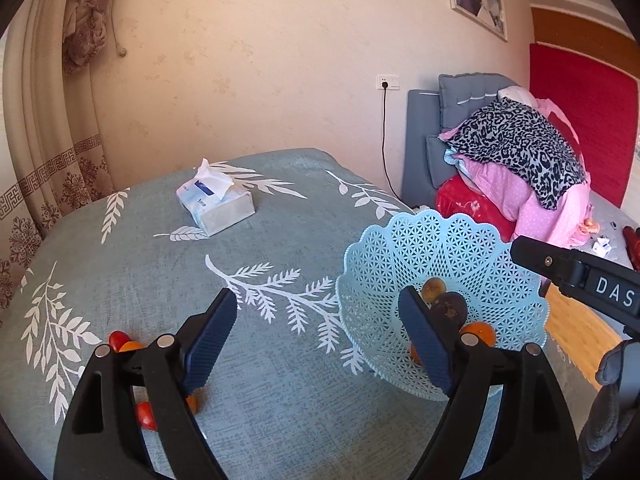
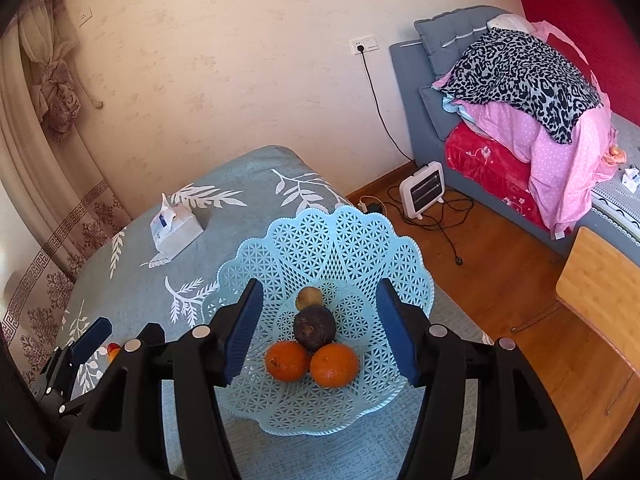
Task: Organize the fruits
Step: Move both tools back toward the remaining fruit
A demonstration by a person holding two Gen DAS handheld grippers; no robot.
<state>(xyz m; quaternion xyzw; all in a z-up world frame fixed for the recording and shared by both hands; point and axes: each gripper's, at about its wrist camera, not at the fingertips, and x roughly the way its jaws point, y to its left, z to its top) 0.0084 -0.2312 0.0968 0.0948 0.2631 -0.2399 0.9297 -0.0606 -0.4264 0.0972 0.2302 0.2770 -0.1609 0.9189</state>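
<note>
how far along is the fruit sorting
Done: two oranges, a dark fruit and a brownish one sit in the blue basket. In hand: nothing; the left hand-held gripper and right hand-held gripper are open. Left: small red and orange fruits on the tablecloth.

Left gripper (image 1: 320,344) open over tablecloth (image 1: 280,400), blue basket (image 1: 440,248) holding fruit, tissue box (image 1: 218,208)

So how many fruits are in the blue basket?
4 in the basket: two oranges in front, left and right, a dark purple fruit behind them, and a small brownish fruit at the back. Others may be hidden underneath.
</note>
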